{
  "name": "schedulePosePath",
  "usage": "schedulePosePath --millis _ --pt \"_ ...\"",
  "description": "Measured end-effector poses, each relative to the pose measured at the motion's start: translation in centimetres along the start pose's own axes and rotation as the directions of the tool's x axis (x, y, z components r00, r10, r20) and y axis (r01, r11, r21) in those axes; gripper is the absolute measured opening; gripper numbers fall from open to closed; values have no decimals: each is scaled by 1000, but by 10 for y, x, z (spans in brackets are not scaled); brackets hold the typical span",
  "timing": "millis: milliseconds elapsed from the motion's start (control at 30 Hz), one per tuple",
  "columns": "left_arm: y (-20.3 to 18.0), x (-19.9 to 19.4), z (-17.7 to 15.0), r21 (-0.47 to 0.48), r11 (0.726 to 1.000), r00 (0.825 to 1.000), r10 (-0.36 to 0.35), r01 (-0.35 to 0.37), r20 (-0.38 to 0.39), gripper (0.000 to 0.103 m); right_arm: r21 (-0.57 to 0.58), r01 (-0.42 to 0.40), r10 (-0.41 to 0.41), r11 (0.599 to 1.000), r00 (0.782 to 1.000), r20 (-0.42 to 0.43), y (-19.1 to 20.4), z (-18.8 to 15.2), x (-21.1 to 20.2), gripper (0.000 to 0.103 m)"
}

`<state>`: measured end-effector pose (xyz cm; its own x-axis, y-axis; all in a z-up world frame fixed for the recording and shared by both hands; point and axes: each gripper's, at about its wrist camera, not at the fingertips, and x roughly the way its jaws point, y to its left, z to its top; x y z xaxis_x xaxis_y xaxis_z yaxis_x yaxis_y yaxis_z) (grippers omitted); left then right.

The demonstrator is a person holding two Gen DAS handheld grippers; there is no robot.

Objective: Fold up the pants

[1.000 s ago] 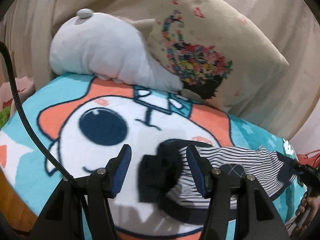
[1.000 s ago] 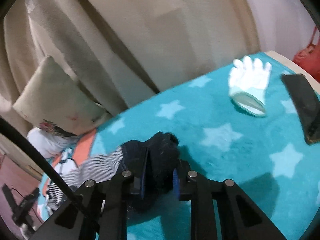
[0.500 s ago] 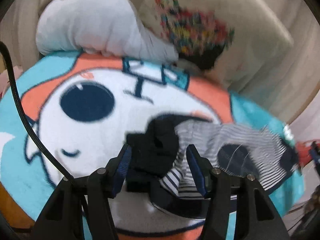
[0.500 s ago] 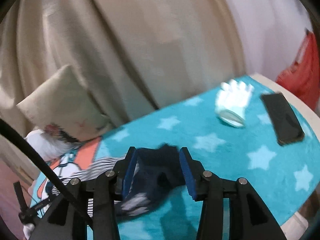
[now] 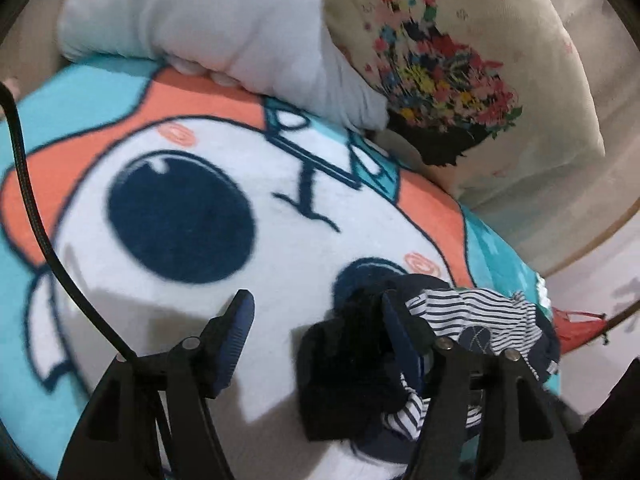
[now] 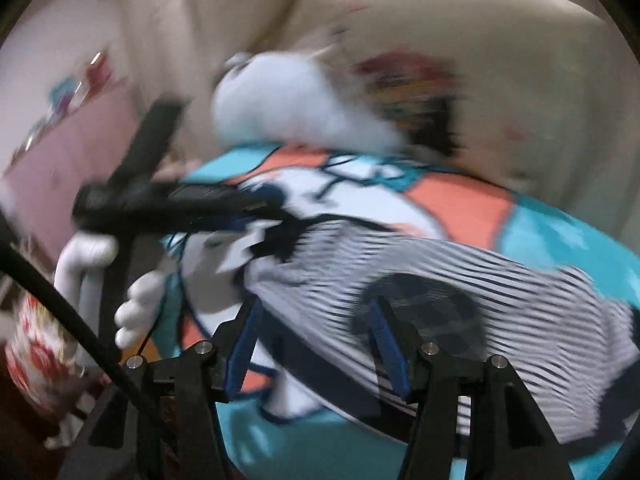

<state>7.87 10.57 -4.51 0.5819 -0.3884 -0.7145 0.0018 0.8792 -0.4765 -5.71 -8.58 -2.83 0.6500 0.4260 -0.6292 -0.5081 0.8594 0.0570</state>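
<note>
— On the blanket, where are the pants?

— Bunched by its right edge in the left wrist view, navy-and-white stripes with a dark cuff end lying on the white part of the cartoon face.

— And the left gripper?

— Jaws wide apart. The dark cuff lies between the fingers, close against the right one. I can't tell whether that pad touches the cloth; nothing is clamped.

— The right gripper?

— Also spread apart, hanging over the striped cloth. That view is badly blurred, but the pants spread across the blanket beyond its blue pads, with a dark round patch beside the right finger. Nothing sits pinched between them.

— Can you see one gripper from the other?

— Yes. The right wrist view shows the left gripper coming in from the left, its tip at the dark end of the pants, with a white-gloved hand on its handle.

— What lies behind?

— A white plush and a beige pillow with a colourful print, touching each other at the far edge of the blanket.
</note>
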Motion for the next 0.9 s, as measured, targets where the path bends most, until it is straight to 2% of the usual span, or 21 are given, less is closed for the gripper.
schedulePosePath --millis 167,300,367,400,433,467,533,600,700,900 --pt "0 11 4 -17 994 993 -107 106 -50 68 -102 37 -43 994 997 -62 33 -1 40 61" --pt "-2 16 2 -20 992 990 -128 127 -61 68 -135 100 -110 986 991 -76 43 -6 60 63" --pt "-5 17 2 -16 988 985 -154 153 -78 48 -132 124 -134 983 989 -65 43 -7 62 63" --pt "-7 20 2 -26 980 974 -199 197 -109 22 -127 133 -141 983 988 -60 43 -6 62 59" --pt "-8 22 2 -40 975 967 -223 219 -127 21 -113 137 -143 984 988 -50 42 -6 59 39" --pt "-9 19 2 -41 978 971 -210 207 -118 20 -85 131 -135 988 990 -45 37 -5 58 23" --pt "-19 13 4 -29 981 976 -194 192 -103 18 -16 86 -87 996 996 -29 25 -3 51 15" --pt "-30 7 7 -28 979 975 -204 202 -92 18 51 47 -48 998 999 6 12 -1 38 13" --pt "-58 0 11 15 975 972 -220 222 -84 18 128 21 -31 992 996 78 -6 1 13 13" --pt "-142 14 7 143 949 955 -261 281 -141 18 299 1 -60 954 980 188 -54 -14 -42 12"
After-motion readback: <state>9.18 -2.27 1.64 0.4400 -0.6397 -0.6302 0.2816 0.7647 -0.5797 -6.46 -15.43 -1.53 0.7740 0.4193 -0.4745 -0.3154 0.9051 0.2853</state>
